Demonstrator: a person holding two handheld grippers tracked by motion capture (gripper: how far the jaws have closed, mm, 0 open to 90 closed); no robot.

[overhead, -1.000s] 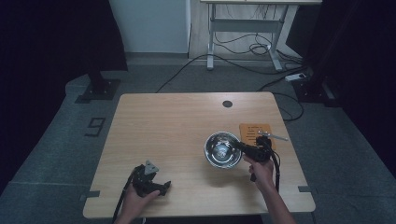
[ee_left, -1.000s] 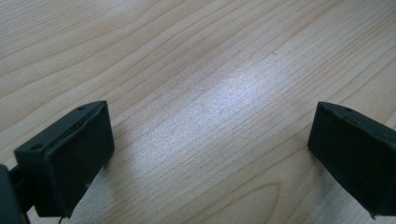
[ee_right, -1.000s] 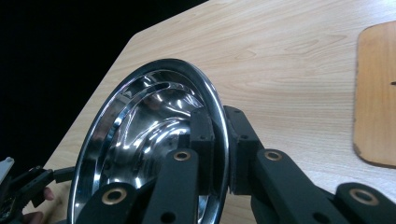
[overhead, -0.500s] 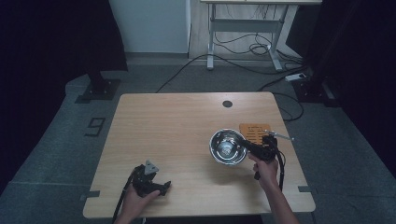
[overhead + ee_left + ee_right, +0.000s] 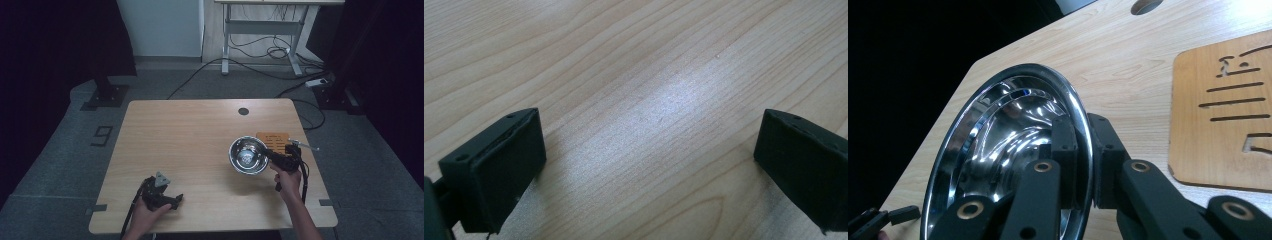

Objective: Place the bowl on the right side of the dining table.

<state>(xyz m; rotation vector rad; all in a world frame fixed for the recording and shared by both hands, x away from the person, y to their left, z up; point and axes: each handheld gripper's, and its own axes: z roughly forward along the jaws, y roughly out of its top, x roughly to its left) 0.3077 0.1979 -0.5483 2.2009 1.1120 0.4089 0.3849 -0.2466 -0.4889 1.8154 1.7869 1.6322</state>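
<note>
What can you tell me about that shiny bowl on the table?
The bowl looks like polished steel, round, with a rolled rim and a mirror-bright inside that reflects the room. It looks empty. The right tool is shut on its rim, one jaw inside and one outside. In the right gripper view the bowl stands tilted, its opening turned sideways. It sits over the right part of the wooden table, just beside a thin orange-brown board with cut-out slots.

I'm working in a lab or studio: black curtains [image 5: 60, 40] hang at both sides of the frame, cables [image 5: 260, 50] trail across grey carpet, a power strip [image 5: 318, 82] lies upper right, beyond my wooden table [image 5: 190, 135].
</note>
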